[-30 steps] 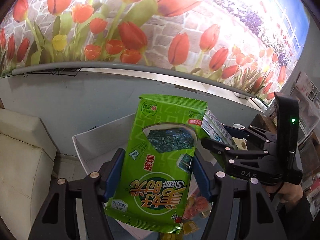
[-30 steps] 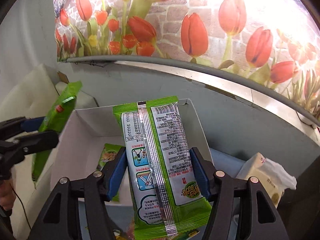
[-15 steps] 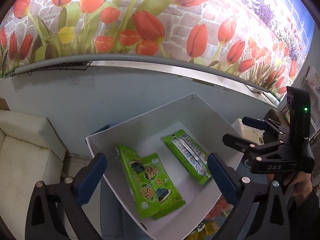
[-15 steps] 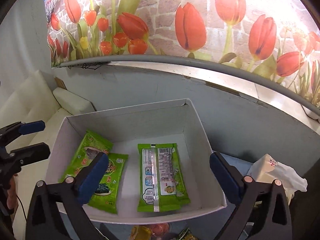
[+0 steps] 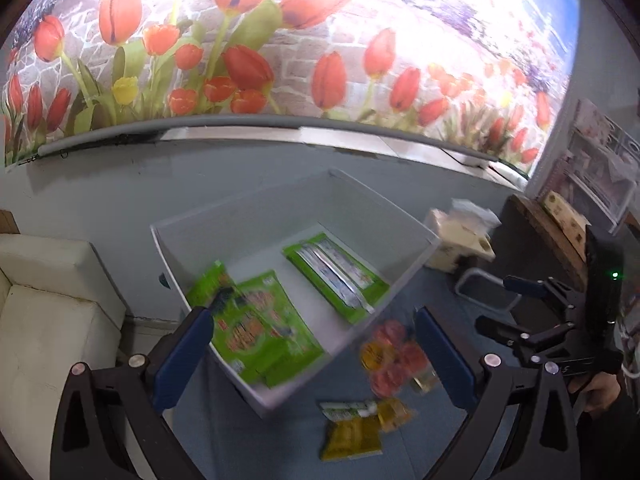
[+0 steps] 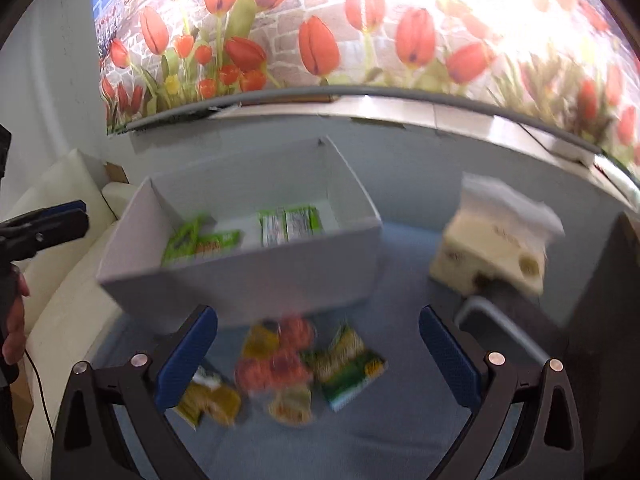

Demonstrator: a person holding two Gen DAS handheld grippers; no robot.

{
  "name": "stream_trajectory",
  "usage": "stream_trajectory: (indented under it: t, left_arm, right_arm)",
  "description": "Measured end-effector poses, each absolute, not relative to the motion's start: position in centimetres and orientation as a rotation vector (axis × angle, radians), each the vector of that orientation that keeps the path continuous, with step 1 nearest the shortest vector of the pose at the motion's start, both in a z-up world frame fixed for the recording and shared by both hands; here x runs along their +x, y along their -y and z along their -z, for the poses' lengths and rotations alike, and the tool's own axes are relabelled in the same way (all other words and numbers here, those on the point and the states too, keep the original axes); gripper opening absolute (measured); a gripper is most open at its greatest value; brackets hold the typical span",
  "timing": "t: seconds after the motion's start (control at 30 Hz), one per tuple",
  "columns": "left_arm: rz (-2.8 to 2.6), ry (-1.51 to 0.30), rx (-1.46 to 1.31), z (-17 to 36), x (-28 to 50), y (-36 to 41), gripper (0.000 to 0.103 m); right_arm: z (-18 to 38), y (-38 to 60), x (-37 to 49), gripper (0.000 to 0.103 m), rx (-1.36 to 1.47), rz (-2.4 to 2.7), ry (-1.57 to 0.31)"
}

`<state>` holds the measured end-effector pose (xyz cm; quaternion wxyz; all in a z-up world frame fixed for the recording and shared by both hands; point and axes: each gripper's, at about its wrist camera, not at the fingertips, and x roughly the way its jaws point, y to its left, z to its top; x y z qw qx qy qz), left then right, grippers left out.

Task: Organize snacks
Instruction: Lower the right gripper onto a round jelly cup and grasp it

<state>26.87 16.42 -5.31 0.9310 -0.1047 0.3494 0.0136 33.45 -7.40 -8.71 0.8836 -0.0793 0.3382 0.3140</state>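
Both the left claw [image 5: 312, 354] and right claw [image 6: 316, 354] gape wide, empty. Three green foil snack packets [image 5: 260, 328] lie inside the white cardboard box [image 6: 240, 276]; loose red-and-yellow snacks [image 6: 280, 364] sit heaped just before it, so a hurried pinch might catch several or nudge the box.

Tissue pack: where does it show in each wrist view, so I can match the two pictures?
Left wrist: the tissue pack sits right of centre, just past the white box's right wall.
Right wrist: the tissue pack sits at mid-right, on the blue surface.
Shared landmark: the white box holding green snack packets.
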Motion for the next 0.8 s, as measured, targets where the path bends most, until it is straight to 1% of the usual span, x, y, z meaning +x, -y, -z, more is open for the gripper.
stream_trajectory:
  t: [0.13, 0.27, 0.33, 0.37, 0.43, 0.6, 0.63, 0.67, 0.7, 0.73, 0.8]
  left_arm:
    - [-0.004, -0.741, -0.19, 8.8, 22.4, -12.0, 0.103]
    - [0.006, -0.784, -0.204, 12.2, 18.9, -8.5, 0.103]
    - [0.009, -0.81, -0.228, 13.7, 17.5, -7.5, 0.103]
    - [0.021, -0.818, -0.243, 14.3, 16.8, -7.3, 0.103]
    - [0.009, -0.855, -0.272, 15.5, 15.7, -7.1, 0.103]
    - [-0.017, -0.893, -0.317, 16.9, 13.8, -7.5, 0.103]
    - [-0.017, -0.897, -0.318, 17.0, 13.6, -7.6, 0.103]
    - [-0.022, -0.9, -0.32, 17.1, 13.4, -7.7, 0.103]
    - [-0.029, -0.899, -0.323, 17.1, 13.2, -7.8, 0.103]
    - [-0.029, -0.9, -0.324, 17.1, 13.1, -7.9, 0.103]
    - [-0.029, -0.9, -0.321, 17.1, 12.8, -8.1, 0.103]
  right_arm:
    - [13.2, 9.8, 30.0, 0.103, -0.137, -0.631, -0.754]
    - [17.1, 10.1, 28.5, 0.103, -0.161, -0.581, -0.797]
    - [17.9, 9.7, 28.3, 0.102, -0.158, -0.586, -0.81]
    - [18.0, 9.5, 28.3, 0.098, -0.153, -0.588, -0.805]
    - [18.2, 8.8, 28.6, 0.094, -0.156, -0.589, -0.81]
    - [18.8, 6.8, 30.9, 0.093, -0.129, -0.57, -0.831]
    - [19.0, 6.4, 31.4, 0.089, -0.132, -0.559, -0.836]
    - [19.2, 5.9, 31.9, 0.077, -0.139, -0.547, -0.846]
    - [19.5, 5.6, 32.2, 0.069, -0.143, -0.55, -0.861]
    - [19.8, 5.1, 32.4, 0.057, -0.156, -0.542, -0.875]
    - [20.0, 4.4, 32.2, 0.056, -0.193, -0.527, -0.863]
